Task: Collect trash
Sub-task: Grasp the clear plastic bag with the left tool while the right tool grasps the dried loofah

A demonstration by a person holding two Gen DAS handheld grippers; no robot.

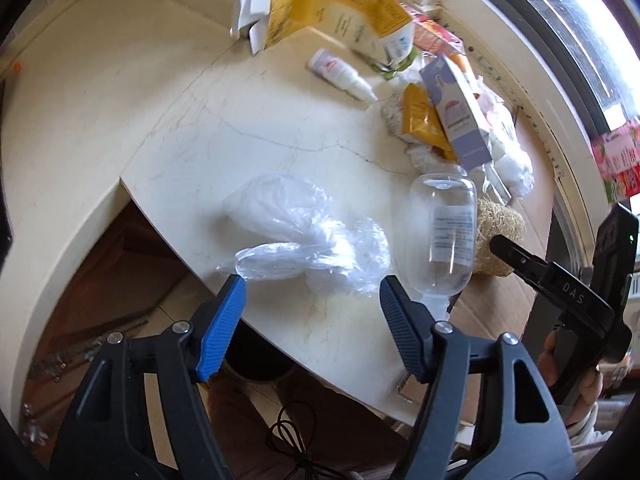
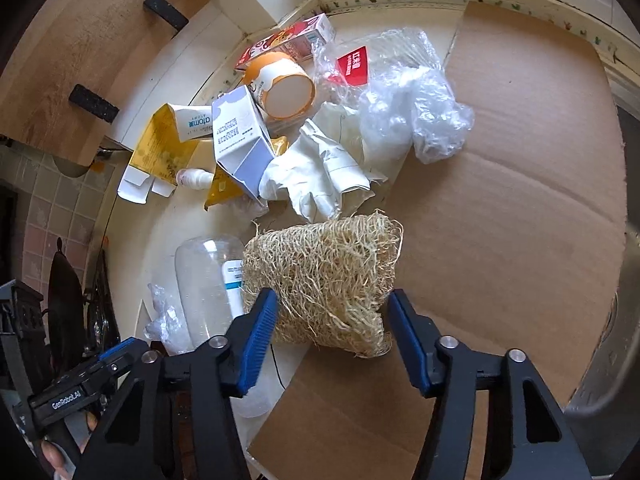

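cluttered cream counter (image 1: 168,128): left gripper (image 1: 312,292) gapes at limp, slippery plastic bag (image 1: 304,236); right gripper (image 2: 332,312) gapes around light, springy loofah (image 2: 324,272); pinch mid-body.

In the right wrist view the loofah (image 2: 320,276) lay at lower centre, partly on the cardboard sheet (image 2: 520,208) that filled the right of the frame, with the clear bottle (image 2: 204,280) touching its left side on the desk (image 2: 168,76). Above the loofah sat a glove (image 2: 308,176). Further up were the cartons (image 2: 240,140), a paper cup (image 2: 284,84) and, at upper right, a crumpled plastic bag (image 2: 416,120).
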